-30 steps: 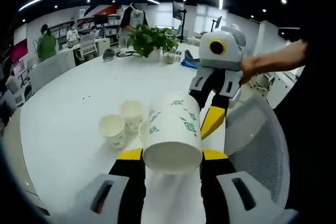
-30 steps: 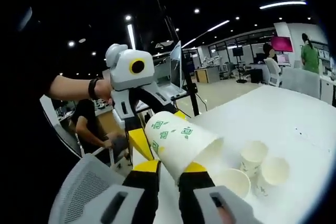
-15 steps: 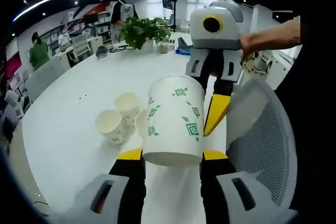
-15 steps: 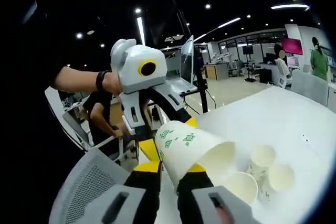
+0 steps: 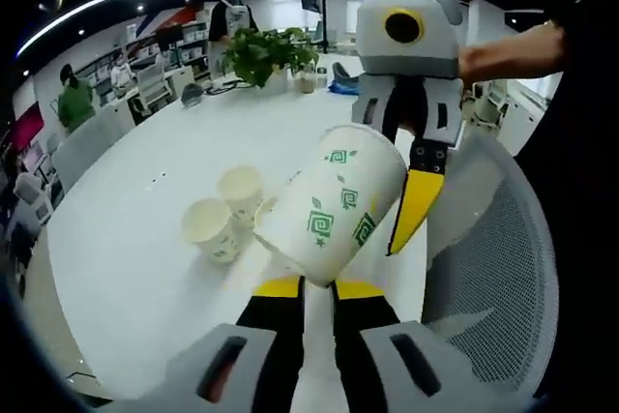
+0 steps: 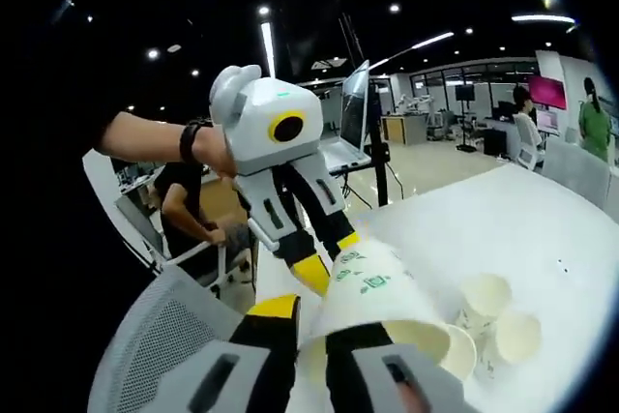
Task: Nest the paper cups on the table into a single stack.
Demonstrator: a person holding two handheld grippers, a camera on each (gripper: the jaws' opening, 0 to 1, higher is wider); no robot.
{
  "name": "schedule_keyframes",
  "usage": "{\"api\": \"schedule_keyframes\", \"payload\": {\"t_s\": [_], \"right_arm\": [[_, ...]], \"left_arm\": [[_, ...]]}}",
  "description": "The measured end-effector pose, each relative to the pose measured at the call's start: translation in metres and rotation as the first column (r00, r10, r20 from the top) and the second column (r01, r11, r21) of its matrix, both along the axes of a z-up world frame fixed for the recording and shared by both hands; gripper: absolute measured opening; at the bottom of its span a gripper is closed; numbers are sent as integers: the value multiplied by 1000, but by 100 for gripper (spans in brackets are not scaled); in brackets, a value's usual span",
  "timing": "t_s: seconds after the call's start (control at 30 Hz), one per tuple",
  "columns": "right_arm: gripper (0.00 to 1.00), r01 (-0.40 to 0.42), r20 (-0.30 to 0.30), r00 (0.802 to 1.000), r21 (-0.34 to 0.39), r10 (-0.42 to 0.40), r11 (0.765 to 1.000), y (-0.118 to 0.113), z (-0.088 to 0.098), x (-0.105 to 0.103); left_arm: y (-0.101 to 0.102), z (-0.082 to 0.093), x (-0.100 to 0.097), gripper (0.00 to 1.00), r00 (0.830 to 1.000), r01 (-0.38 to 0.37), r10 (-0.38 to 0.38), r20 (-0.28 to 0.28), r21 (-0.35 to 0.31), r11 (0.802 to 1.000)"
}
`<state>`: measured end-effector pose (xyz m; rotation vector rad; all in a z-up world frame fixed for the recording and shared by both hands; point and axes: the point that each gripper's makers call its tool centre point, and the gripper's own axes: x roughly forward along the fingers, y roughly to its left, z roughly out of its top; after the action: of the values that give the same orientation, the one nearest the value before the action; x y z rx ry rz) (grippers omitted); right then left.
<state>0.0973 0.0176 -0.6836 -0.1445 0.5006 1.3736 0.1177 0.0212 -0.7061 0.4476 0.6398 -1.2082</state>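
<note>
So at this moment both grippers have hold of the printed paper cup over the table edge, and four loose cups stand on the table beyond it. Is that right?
Not quite: the count is wrong. The left gripper view shows two loose cups standing apart from the held cup, with a third rim partly hidden behind it, not four. The rest holds: the left gripper and the right gripper both hold the printed cup over the table edge.

No readable text, only green motifs.

White surface (image 5: 145, 268), round-edged. Grey mesh office chair (image 5: 503, 268) stands close beside its near edge. Potted green plant (image 5: 269, 48) rests on the surface's far side. Open laptop (image 6: 346, 132) sits on a stand beyond. Seated person in black (image 6: 179, 212) occupies the background; ceiling lights lit.
</note>
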Motion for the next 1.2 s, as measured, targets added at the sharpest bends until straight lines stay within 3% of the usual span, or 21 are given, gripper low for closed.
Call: {"api": "schedule_keyframes", "payload": {"t_s": [0.47,0.6,0.83,1.2], "right_arm": [[0,13,4,1000,-23,-13,1000,-2,-3,0],[0,17,13,1000,-62,-16,998,-8,-7,1],[0,37,23,999,-87,-35,996,-22,0,6],[0,9,46,999,-218,1,976,-45,-2,15]], "left_arm": [[-5,1,-9,10,1000,14,-14,1,9,1000],[-3,2,-8,13,1000,3,-3,4,5,1000],[5,1,-3,17,998,-55,55,-5,-21,998],[12,0,5,26,985,-173,172,-16,-88,981]]}}
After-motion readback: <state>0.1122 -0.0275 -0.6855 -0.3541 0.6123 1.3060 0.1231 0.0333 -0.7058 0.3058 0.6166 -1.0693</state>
